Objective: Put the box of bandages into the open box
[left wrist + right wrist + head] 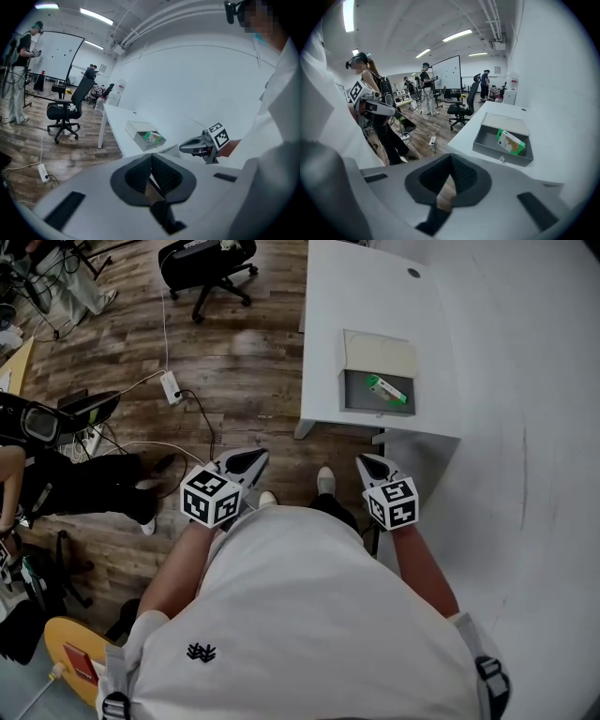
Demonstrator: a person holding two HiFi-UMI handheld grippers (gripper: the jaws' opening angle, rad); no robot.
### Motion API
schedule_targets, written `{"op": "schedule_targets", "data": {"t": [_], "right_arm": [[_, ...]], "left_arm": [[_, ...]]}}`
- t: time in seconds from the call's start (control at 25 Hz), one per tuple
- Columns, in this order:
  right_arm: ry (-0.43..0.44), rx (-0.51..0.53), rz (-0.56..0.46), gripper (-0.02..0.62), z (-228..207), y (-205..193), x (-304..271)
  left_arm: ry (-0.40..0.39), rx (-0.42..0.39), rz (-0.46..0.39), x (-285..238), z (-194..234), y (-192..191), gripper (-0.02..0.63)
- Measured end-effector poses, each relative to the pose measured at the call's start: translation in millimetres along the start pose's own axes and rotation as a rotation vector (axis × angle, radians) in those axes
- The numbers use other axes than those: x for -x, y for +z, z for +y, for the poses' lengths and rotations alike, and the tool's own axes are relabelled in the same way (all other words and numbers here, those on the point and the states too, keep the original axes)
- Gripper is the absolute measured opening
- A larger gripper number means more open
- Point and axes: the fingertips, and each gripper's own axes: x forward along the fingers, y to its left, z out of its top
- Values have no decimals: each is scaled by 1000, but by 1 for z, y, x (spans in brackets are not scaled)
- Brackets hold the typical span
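Note:
An open grey box sits near the front edge of the white table, its pale lid folded back. The green and white box of bandages lies tilted inside it; it also shows as the bandage box and bandage box. My left gripper and right gripper hang close to my body over the wooden floor, short of the table. Both are shut with nothing in them, as the left gripper and right gripper show.
A black office chair stands on the wooden floor left of the table. A power strip and cables lie on the floor. The table's leg is just ahead of my feet. Several people stand by a whiteboard further back.

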Motion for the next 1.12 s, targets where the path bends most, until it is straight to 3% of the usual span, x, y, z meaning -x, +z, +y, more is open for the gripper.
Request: {"op": "schedule_targets", "data": {"t": [1.12], "right_arm": [[1, 0, -43, 6, 42, -5, 23]], "left_arm": [[-28, -12, 6, 22, -14, -25, 8]]}}
